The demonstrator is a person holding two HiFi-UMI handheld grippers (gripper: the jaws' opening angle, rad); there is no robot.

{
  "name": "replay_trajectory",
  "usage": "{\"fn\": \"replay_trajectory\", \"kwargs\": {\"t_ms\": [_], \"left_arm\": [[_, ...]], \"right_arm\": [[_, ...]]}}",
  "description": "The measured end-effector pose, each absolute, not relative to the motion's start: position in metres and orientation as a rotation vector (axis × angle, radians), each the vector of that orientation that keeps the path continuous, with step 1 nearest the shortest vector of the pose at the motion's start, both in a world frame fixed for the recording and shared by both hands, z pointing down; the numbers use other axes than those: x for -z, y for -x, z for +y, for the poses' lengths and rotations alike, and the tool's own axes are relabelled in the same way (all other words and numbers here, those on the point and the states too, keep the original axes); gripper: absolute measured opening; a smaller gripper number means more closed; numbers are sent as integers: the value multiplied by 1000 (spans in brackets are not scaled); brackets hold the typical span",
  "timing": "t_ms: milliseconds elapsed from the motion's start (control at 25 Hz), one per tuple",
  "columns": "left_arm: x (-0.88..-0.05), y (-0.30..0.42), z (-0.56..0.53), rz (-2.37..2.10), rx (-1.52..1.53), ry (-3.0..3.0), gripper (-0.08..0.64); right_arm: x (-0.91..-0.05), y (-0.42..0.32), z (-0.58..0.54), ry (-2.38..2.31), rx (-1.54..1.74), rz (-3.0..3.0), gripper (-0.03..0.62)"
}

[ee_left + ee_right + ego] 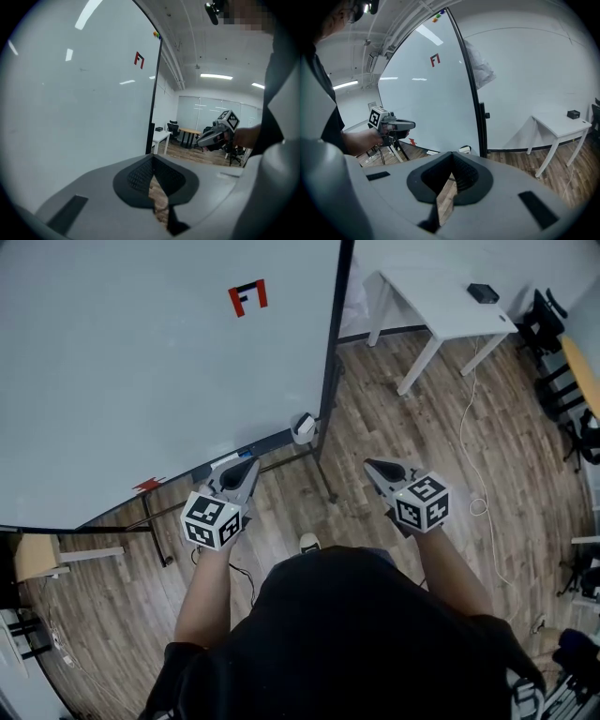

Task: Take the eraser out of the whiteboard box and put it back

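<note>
Step in hand looks like the approach: nothing taken out yet, both grippers hang in front of the person, short of the whiteboard (141, 362). The small white box (303, 427) sits at the board's lower corner by the frame post. The eraser isn't visible in any view; prob. inside the box, can't confirm. Left gripper (249, 465): jaws pressed together, nothing between them, touching nothing. Right gripper (372, 466): jaws likewise closed at the tips, empty, clear of everything. The box lies ahead, between the two, with the left a bit nearer. Next move, as I judge it: bring one gripper to the box, spread the jaws before reaching in, then clamp on the eraser and lift it out.
</note>
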State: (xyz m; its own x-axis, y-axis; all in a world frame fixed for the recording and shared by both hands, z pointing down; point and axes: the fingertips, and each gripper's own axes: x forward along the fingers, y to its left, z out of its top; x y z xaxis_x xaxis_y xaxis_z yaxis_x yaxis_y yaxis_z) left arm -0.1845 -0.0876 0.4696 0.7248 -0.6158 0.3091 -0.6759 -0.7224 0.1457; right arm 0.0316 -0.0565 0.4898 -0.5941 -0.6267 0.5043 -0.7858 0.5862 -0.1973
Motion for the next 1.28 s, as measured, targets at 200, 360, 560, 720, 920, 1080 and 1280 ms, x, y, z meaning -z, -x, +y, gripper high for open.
{"fn": "replay_trajectory", "kwargs": {"t_ms": [200,360,560,720,920,1080,1280], "left_arm": [[-471,178,-95,-983,-361,-2699,11],[-473,174,-100,-963,-370,-2705,11],[-475,166,-106,-938,-380,-2713,12],[-476,164,-112,-939,-383,-2710,12],[-481,161,-123,-952,-386,-2701,12],[-485,155,-131,-953,-394,-2692,12],[-489,149,-139,-954,-400,-2681,12]], "right_arm": [[-489,-34,-56,-1180,-586,-2427,-5],[-491,-39,-56,-1201,-598,-2419,-5],[-492,-42,-62,-1217,-606,-2419,-5],[-492,-43,-68,-1209,-605,-2425,-5],[-495,-44,-80,-1191,-601,-2431,-5],[-498,-49,-86,-1185,-610,-2431,-5],[-503,-54,-93,-1171,-628,-2424,-5]]}}
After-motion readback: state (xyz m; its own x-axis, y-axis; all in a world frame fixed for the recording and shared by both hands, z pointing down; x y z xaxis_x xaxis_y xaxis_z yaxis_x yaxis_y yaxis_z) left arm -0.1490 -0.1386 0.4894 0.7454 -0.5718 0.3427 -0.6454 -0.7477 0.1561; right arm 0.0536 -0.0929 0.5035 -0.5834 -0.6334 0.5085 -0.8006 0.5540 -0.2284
